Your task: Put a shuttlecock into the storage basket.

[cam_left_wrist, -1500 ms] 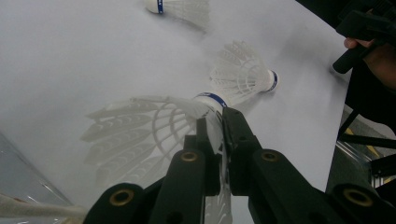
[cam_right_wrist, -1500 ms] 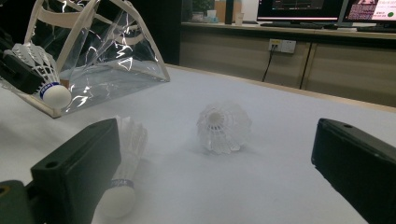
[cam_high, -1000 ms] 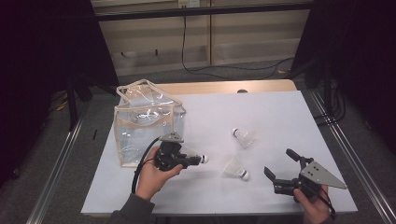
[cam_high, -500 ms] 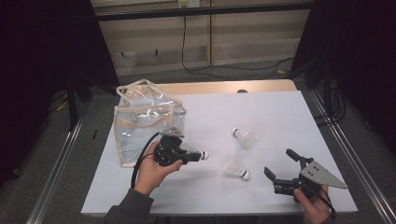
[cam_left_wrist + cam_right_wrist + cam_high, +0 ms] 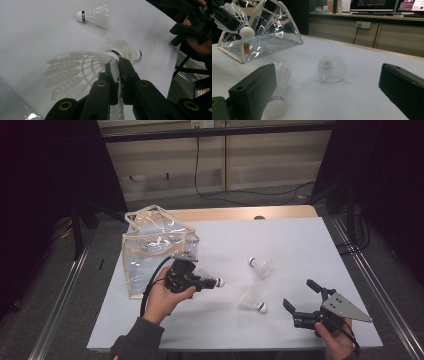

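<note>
A shuttlecock (image 5: pixel 209 279) is pinched by the skirt in the left tool (image 5: pixel 204 282). The right tool (image 5: pixel 302 300) is spread wide. It should probably be lifted gently over the clear bag (image 5: pixel 150 251) rim before release, so the feathers aren't crushed.

Black two-jaw claw (image 5: pixel 202 283) with brass screws, grey sleeve (image 5: pixel 137 340).

You see white shuttlecocks (image 5: pixel 93 15) with a blue band at the cork, a clear bag (image 5: pixel 157 247) with beige trim, black grippers (image 5: pixel 305 312), and a pale grey-white table (image 5: pixel 300 245).
</note>
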The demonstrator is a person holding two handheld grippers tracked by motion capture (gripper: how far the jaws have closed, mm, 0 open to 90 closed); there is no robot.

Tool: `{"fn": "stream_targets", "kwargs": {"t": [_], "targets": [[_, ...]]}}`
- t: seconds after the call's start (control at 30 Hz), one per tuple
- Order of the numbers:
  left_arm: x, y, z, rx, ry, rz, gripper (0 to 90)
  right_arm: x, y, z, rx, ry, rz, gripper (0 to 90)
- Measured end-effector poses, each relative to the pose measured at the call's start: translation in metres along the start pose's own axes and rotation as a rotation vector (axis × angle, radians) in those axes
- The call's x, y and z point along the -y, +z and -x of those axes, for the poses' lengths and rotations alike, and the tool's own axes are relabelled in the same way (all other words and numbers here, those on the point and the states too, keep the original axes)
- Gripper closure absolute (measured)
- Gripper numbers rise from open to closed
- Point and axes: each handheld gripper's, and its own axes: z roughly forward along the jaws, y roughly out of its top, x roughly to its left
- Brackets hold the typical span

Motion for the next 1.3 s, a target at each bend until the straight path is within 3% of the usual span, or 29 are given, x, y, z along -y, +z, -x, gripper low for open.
{"fn": "stream_targets", "kwargs": {"t": [0.53,1.3], "targets": [[-0.021,-0.007,0.004,-0.012,0.025,-0.009,86.6,0.000,0.000,-0.001,-0.002,-0.002,-0.002,1.2],[-0.046,-0.017,0.002,-0.017,0.015,0.014,86.6,0.000,0.000,0.000,-0.002,-0.003,0.001,1.2]]}}
